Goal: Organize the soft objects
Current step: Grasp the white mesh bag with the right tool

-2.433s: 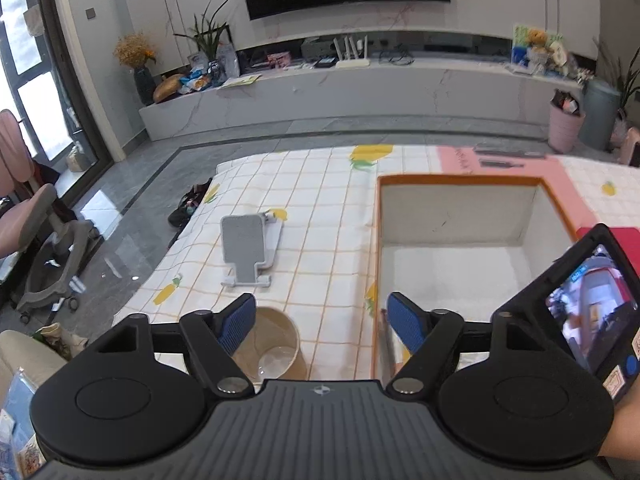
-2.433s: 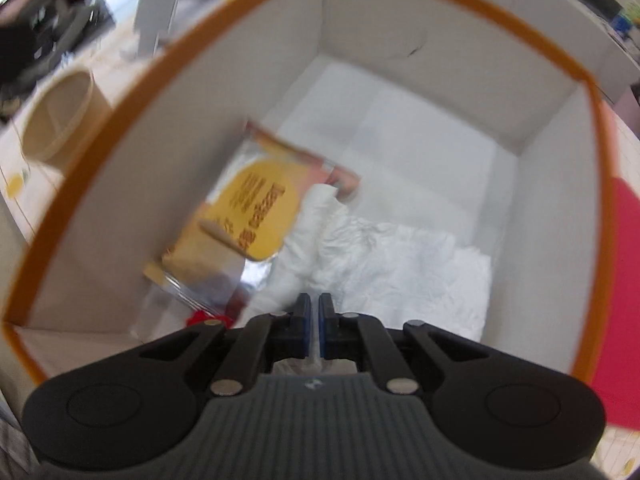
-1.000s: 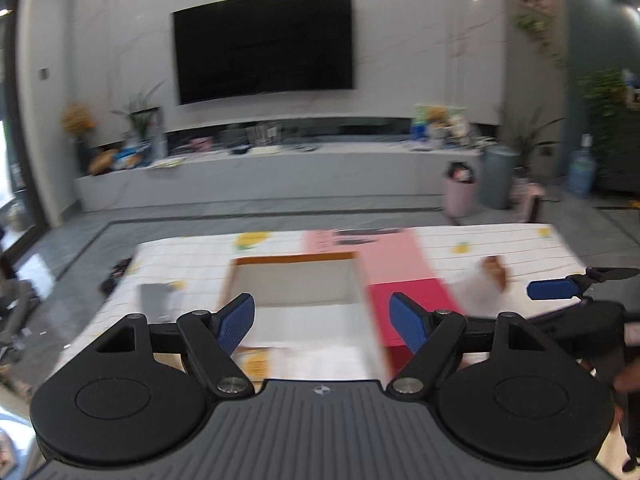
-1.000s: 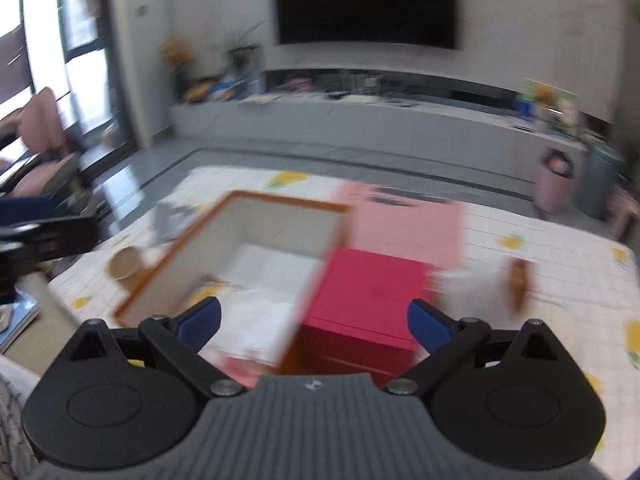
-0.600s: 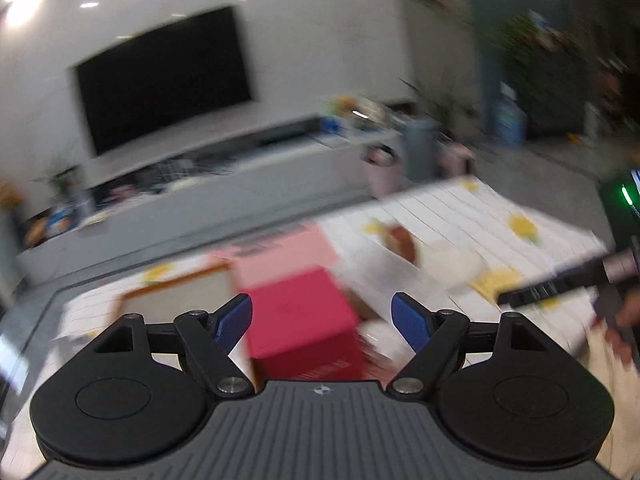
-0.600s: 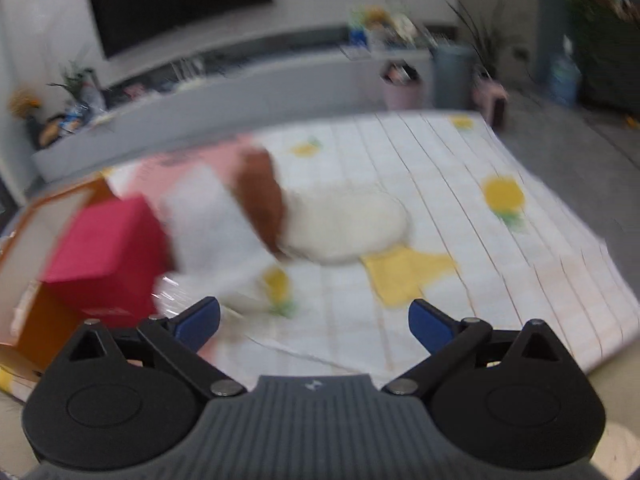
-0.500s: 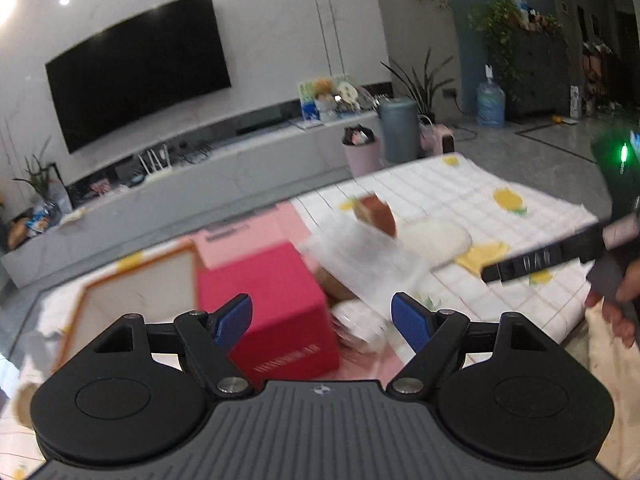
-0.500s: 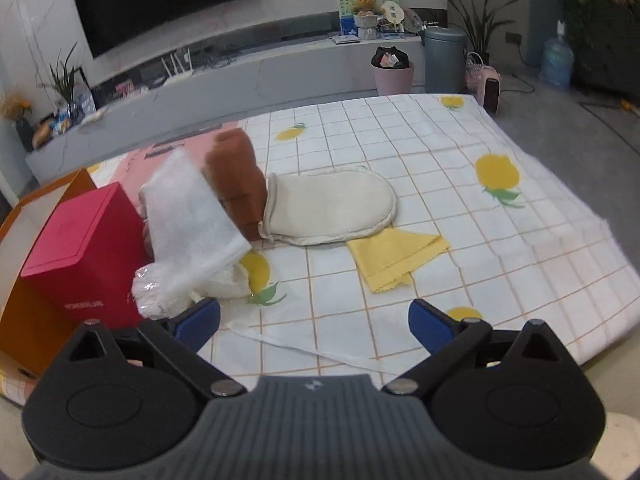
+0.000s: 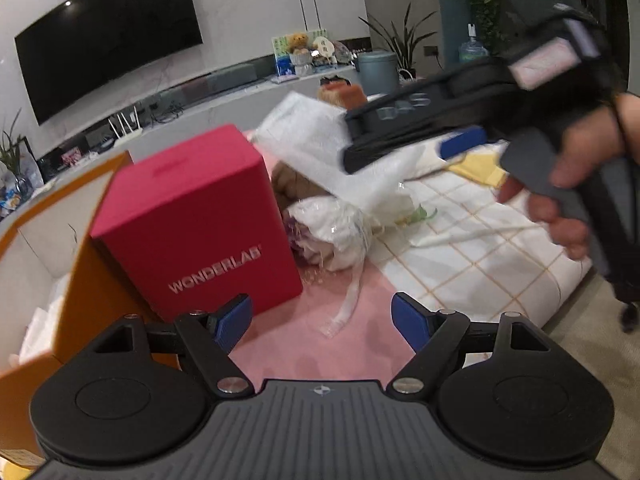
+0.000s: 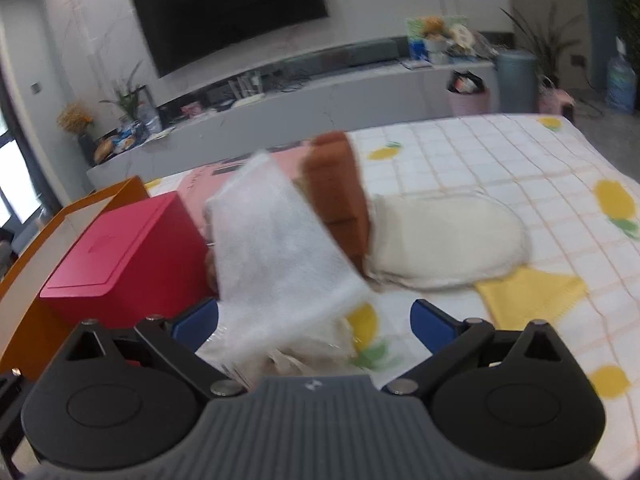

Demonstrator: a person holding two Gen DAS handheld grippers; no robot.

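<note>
a black television (image 10: 232,12) hangs on the pale marble wall above a long grey console (image 10: 320,80) cluttered with small items. a grey bin (image 10: 516,80) and a pink basket (image 10: 468,100) stand on the floor at the console's right end, near a leafy plant (image 10: 548,40). a vase of yellow dried flowers (image 10: 76,124) stands at the left

Black ribbed left gripper (image 9: 322,322), blue-padded fingers (image 9: 234,320), silver screws, right gripper (image 10: 314,326) alike
</note>
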